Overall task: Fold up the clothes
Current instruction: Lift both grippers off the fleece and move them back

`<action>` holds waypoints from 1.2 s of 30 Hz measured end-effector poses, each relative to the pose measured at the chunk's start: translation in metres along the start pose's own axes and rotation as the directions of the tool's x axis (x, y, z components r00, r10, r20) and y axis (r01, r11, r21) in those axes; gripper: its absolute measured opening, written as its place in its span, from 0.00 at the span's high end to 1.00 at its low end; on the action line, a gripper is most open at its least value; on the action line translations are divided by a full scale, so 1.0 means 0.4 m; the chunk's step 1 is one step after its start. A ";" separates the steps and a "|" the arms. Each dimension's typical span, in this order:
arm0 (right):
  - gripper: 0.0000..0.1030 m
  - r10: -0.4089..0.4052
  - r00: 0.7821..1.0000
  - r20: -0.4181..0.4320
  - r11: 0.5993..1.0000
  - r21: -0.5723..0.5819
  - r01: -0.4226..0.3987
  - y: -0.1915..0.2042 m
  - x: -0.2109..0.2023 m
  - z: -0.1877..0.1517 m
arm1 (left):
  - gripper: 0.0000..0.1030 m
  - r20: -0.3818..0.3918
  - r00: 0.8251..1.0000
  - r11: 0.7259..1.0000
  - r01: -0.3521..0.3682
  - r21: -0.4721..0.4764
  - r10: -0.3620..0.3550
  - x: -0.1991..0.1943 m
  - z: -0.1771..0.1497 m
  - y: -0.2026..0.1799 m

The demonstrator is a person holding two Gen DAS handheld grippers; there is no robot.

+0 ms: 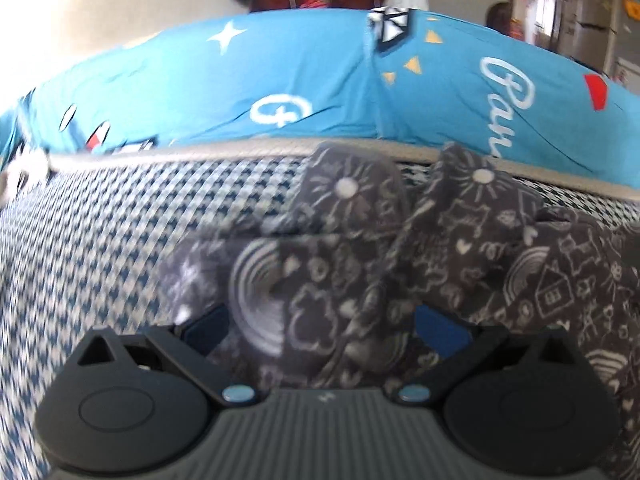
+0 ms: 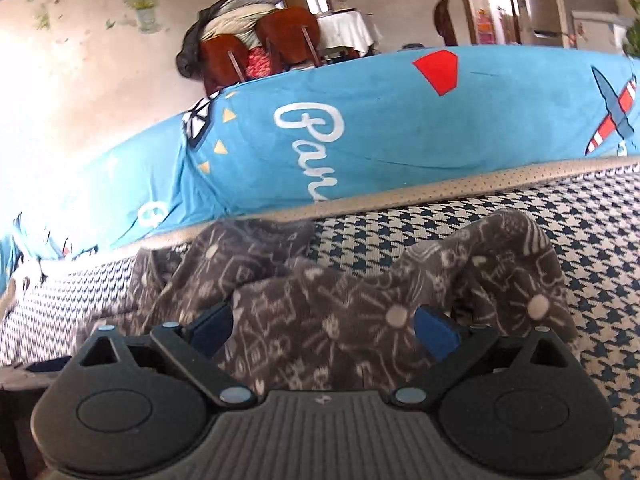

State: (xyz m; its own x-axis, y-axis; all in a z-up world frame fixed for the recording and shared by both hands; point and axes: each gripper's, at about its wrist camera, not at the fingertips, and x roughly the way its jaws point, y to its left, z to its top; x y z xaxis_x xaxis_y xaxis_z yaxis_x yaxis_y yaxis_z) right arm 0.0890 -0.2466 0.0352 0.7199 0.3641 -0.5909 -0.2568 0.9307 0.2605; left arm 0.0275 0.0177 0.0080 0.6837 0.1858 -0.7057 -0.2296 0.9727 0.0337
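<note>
Blue printed sheet (image 2: 400, 120) behind, houndstooth cover (image 2: 520, 240) in front, and on the cover the grey doodle-print garment (image 2: 320, 320), bunched and rumpled, not flat. Left gripper (image 1: 320, 320) and right gripper (image 2: 324, 324) both stand spread wide, cloth lying between the blue pads; neither seems to pinch it, though the left view is blurred. To do it well: take one layer at an edge or corner with each, not a bunch, and keep the grips level so folds run straight.
</note>
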 end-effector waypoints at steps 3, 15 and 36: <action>0.04 0.000 1.000 -0.011 0.999 0.052 0.001 -0.015 0.024 0.007 | 0.00 0.026 1.000 0.999 0.003 0.047 -0.004 0.016 0.021 -0.028; 0.04 0.024 0.997 -0.071 0.990 0.139 -0.014 -0.029 0.043 0.004 | 0.00 0.128 0.972 0.972 0.175 0.155 -0.195 0.040 0.107 -0.106; 0.04 -0.002 0.988 -0.157 0.984 0.178 0.030 -0.034 0.075 -0.013 | 0.04 0.001 0.909 0.885 0.407 0.228 -0.418 0.197 0.158 -0.138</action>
State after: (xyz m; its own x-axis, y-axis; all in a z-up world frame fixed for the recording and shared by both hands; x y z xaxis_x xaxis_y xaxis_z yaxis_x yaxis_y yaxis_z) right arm 0.1108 -0.2480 0.0098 0.6100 0.3633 -0.7042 -0.1160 0.9201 0.3742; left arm 0.1377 -0.0125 -0.0047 0.7179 -0.2375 -0.6544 0.2325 0.9678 -0.0961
